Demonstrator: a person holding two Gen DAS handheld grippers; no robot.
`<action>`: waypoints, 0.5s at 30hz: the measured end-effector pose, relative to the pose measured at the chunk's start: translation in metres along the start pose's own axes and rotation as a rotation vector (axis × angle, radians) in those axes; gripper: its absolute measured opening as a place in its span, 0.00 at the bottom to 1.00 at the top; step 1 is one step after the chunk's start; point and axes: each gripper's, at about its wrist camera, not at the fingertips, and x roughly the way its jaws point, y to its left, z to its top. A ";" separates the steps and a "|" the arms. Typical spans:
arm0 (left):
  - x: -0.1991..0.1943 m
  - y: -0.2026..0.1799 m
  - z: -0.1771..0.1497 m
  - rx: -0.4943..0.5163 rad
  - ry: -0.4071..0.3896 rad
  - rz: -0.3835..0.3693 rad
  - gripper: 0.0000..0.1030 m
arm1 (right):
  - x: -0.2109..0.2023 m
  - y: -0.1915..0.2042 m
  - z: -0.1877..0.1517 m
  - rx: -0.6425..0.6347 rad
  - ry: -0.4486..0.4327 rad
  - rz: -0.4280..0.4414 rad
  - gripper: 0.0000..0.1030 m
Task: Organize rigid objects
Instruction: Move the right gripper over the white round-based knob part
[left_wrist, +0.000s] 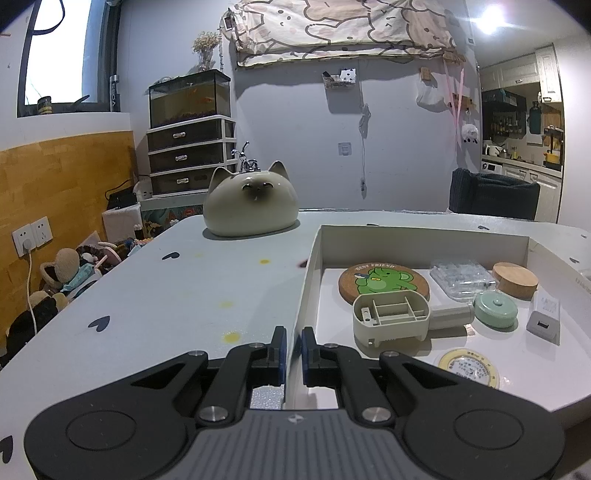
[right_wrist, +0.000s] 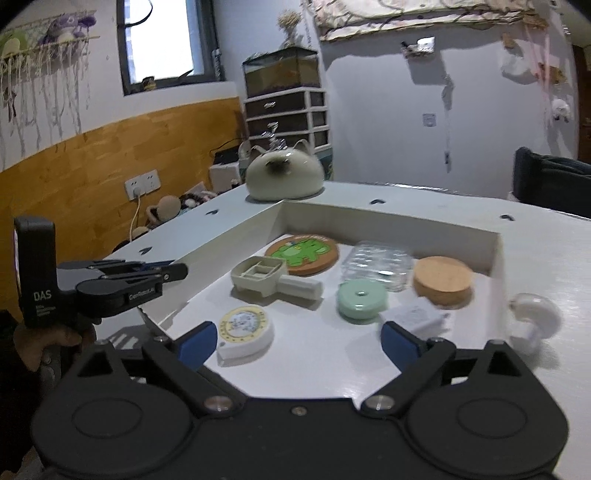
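Observation:
A shallow white box (left_wrist: 421, 240) (right_wrist: 388, 218) lies on the table. It holds a cork coaster (left_wrist: 384, 282) with a green elephant, a beige plastic housing (left_wrist: 391, 319), a mint round case (left_wrist: 495, 308), a clear blister pack (left_wrist: 461, 278), a cork lid (left_wrist: 515, 278), a white charger (left_wrist: 543, 314) and a yellow-faced round tape measure (right_wrist: 245, 328). My left gripper (left_wrist: 294, 345) is shut on the box's left wall; the right wrist view shows it from the side (right_wrist: 173, 267). My right gripper (right_wrist: 299, 341) hangs open over the box's near end, its pads touching nothing.
A cat-shaped ceramic piece (left_wrist: 251, 206) (right_wrist: 284, 177) stands on the table beyond the box's far left corner. A small white rounded object (right_wrist: 533, 317) lies on the table just outside the right wall. A dark chair back (left_wrist: 493, 197) is behind the table.

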 end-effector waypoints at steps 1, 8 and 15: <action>0.000 0.000 0.000 -0.001 0.001 -0.001 0.07 | -0.005 -0.005 -0.001 0.007 -0.006 -0.012 0.94; 0.001 0.003 0.000 -0.005 0.003 -0.005 0.07 | -0.043 -0.046 -0.007 0.084 -0.047 -0.116 0.98; 0.001 0.003 0.000 -0.006 0.003 -0.005 0.07 | -0.052 -0.091 -0.016 0.163 -0.029 -0.252 1.00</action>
